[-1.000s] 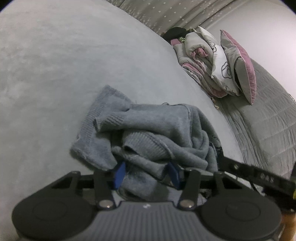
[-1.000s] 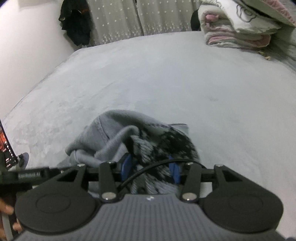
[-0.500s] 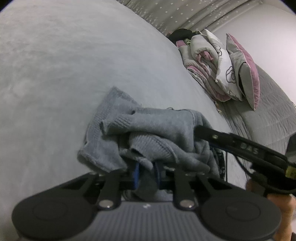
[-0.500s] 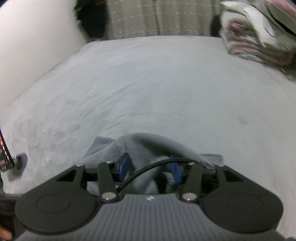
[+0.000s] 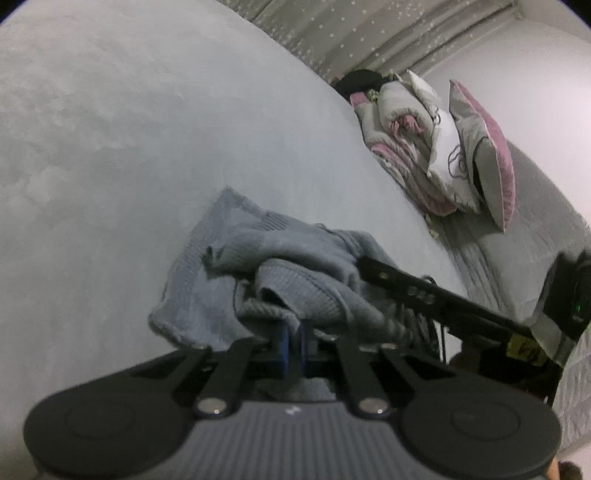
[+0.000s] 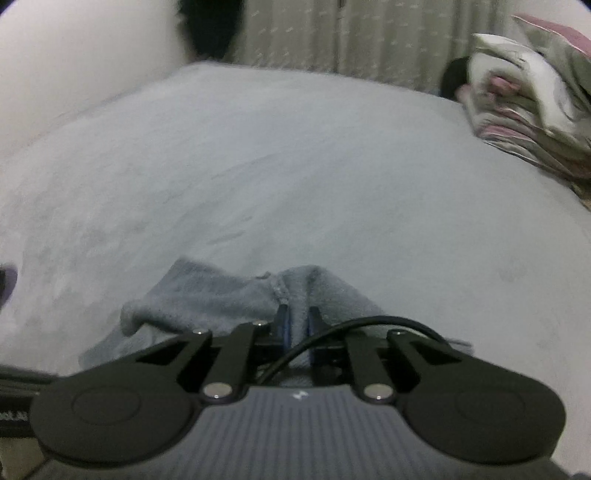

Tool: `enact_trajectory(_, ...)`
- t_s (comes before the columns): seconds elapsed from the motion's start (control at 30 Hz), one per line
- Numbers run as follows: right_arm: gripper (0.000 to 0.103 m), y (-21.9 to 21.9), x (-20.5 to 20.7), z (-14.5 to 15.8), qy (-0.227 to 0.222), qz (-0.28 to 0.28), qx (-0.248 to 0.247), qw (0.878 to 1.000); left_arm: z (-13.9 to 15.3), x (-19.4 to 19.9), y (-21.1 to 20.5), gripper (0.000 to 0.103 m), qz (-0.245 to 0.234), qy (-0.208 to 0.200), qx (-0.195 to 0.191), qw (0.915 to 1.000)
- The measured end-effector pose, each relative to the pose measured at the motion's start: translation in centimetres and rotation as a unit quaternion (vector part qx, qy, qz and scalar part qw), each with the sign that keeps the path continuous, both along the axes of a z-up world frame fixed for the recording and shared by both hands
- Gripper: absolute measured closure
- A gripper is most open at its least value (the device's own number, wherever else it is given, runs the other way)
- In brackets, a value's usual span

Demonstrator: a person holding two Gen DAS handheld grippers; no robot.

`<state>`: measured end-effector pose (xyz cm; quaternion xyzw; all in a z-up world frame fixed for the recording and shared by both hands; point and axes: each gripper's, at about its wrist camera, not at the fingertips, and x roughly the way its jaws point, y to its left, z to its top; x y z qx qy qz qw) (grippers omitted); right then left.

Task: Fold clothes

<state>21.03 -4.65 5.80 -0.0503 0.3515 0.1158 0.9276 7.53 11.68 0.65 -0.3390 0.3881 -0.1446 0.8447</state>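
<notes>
A crumpled grey knit sweater (image 5: 295, 258) lies near the front edge of a pale grey bed (image 5: 147, 147). My left gripper (image 5: 293, 332) is closing its jaws on a bunched fold at the sweater's near side, and the blue pads press on the knit. My right gripper (image 6: 297, 317) is closing likewise, pinching a raised ridge of the same sweater (image 6: 207, 299). In the left wrist view the right gripper's black body (image 5: 424, 295) crosses over the sweater's right part and hides it.
Folded bedding and pillows (image 5: 443, 147) are stacked at the bed's far right, also seen as the pillow pile (image 6: 535, 110). A dotted curtain (image 6: 369, 37) and dark hanging clothes (image 6: 210, 26) stand behind the bed (image 6: 295, 166). A wall runs along its left.
Both grippers went from wide open around the sweater to pinched on its fabric. The right gripper slid in over the sweater's right side, and its patterned part is out of view.
</notes>
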Motion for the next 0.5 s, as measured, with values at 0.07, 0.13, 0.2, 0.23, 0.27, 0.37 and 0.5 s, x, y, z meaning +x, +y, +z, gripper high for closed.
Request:
enact_trajectory(0.07, 0.094, -1.5, -0.1, 0.6, -0.015, -0.028, 0.014, 0.999, 0.1, 0.0, 0.4, 0.099, 0.007, -0.005, -0.008, 0.9999)
enact_trajectory(0.13, 0.095, -3.2, -0.5, 1.4, -0.033, -0.058, 0.022, 0.997, 0.2, 0.0, 0.8, 0.1, 0.013, -0.01, -0.014, 0.9998)
enact_trajectory(0.2, 0.095, -5.2, -0.9, 2.2, -0.052, -0.089, 0.028, 0.994, 0.3, 0.0, 1.1, 0.1, 0.02, -0.018, -0.019, 0.9995)
enact_trajectory(0.23, 0.095, -6.3, -1.1, 2.6, -0.059, -0.103, 0.032, 0.992, 0.4, 0.0, 1.2, 0.1, 0.023, -0.022, -0.022, 0.9993)
enact_trajectory(0.27, 0.095, -7.3, -1.4, 2.9, -0.066, -0.118, 0.035, 0.99, 0.5, 0.0, 1.3, 0.1, 0.022, -0.025, -0.024, 0.9991)
enact_trajectory(0.37, 0.095, -10.2, -2.5, 3.4, -0.078, -0.152, 0.039, 0.985, 0.6, 0.0, 1.1, 0.099, 0.01, -0.029, -0.03, 0.9991)
enact_trajectory(0.5, 0.095, -13.4, -3.8, 3.1, -0.075, -0.191, 0.04, 0.978, 0.7, -0.1, 0.7, 0.097, 0.007, -0.029, -0.004, 0.9995)
